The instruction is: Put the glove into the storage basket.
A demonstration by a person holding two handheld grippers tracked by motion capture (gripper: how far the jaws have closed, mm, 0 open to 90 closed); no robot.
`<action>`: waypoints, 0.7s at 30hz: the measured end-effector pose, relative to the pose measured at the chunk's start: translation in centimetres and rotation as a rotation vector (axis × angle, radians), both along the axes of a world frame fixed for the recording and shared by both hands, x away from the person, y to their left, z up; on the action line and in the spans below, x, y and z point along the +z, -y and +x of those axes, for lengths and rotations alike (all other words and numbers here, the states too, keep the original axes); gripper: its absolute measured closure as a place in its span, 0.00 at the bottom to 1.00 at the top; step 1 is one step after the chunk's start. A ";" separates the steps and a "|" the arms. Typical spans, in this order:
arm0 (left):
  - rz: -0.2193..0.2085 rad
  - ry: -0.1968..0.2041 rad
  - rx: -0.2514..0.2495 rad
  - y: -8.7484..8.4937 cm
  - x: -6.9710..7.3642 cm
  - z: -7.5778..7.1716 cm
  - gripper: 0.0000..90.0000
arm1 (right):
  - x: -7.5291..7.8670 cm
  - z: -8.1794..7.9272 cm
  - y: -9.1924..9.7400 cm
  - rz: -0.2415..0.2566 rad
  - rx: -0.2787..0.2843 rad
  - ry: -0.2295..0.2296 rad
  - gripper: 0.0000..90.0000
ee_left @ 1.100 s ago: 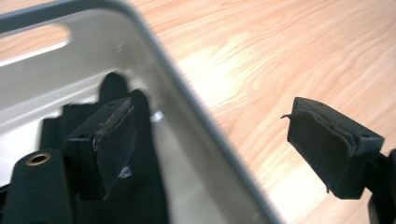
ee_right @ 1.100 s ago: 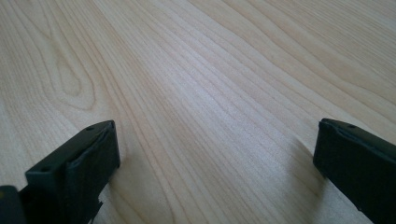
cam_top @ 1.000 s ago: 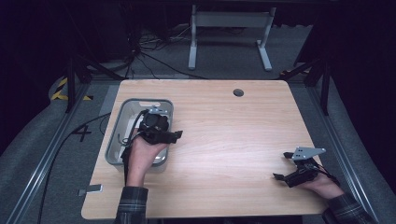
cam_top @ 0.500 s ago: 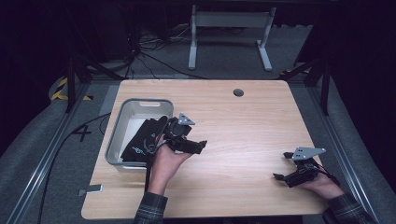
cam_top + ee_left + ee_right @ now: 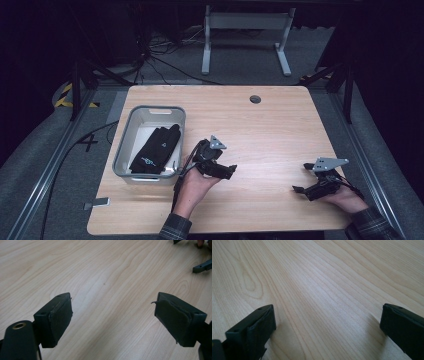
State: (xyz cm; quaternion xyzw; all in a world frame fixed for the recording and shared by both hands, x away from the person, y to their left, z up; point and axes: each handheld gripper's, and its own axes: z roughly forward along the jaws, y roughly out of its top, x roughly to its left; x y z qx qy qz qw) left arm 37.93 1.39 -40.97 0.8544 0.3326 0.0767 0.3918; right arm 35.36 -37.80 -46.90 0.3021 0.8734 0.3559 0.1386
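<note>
The left gripper (image 5: 113, 320) has its two black jaws wide apart, and nothing is between them. Its pads (image 5: 60, 317) look worn and a bit frayed at the edges. Under them is just the pale wooden table (image 5: 105, 277) with wavy grain lines.

The right gripper (image 5: 327, 327) has its jaws wide apart too, and they hold nothing. They sit low, close over the wood.

From the high view, the left gripper (image 5: 227, 172) is in a hand (image 5: 192, 187) near the middle of the table, just beside the tray (image 5: 125, 150). The right gripper (image 5: 299, 180) is in the other hand (image 5: 345, 197) near the right front corner, well apart from the tray.

The black glove (image 5: 156, 148) lies flat inside the grey tray on the left side of the table. It is dark all over, with a tiny blue mark near one end. Its fingers point toward the far end of the tray. No gripper touches it.
</note>
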 end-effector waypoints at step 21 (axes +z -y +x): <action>0.073 -0.019 -0.063 4.0 -4.8 -2.2 0.16 | 0.0 0.0 0.0 -0.001 0.000 0.002 0.01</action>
